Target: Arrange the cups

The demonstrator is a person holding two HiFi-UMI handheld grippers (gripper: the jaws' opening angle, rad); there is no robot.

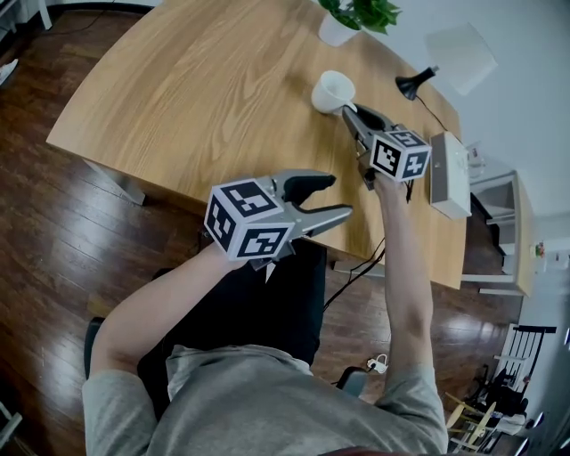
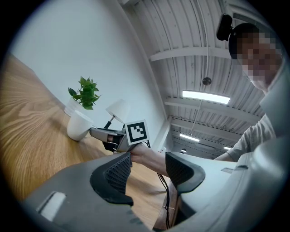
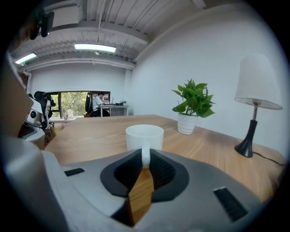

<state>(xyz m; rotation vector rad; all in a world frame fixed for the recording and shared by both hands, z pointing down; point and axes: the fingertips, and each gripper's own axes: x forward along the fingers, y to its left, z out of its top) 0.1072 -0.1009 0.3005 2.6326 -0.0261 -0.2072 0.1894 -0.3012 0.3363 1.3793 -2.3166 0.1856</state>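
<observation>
A single white cup (image 1: 333,91) stands upright on the wooden table (image 1: 205,98), towards its far right. My right gripper (image 1: 348,109) reaches to it from the near side and is shut on its handle. In the right gripper view the cup (image 3: 144,136) stands just ahead, and the dark pads of the gripper (image 3: 145,164) pinch the handle. My left gripper (image 1: 337,196) hangs open over the table's near edge with nothing in it. In the left gripper view, past the empty left gripper (image 2: 147,170), I see the cup (image 2: 79,125) and the right gripper (image 2: 97,132).
A potted plant (image 1: 352,18) stands at the far edge behind the cup. A black-based lamp (image 1: 417,82) with a white shade and a white box (image 1: 450,174) occupy the table's right end. The person's legs and dark wooden floor lie below the near edge.
</observation>
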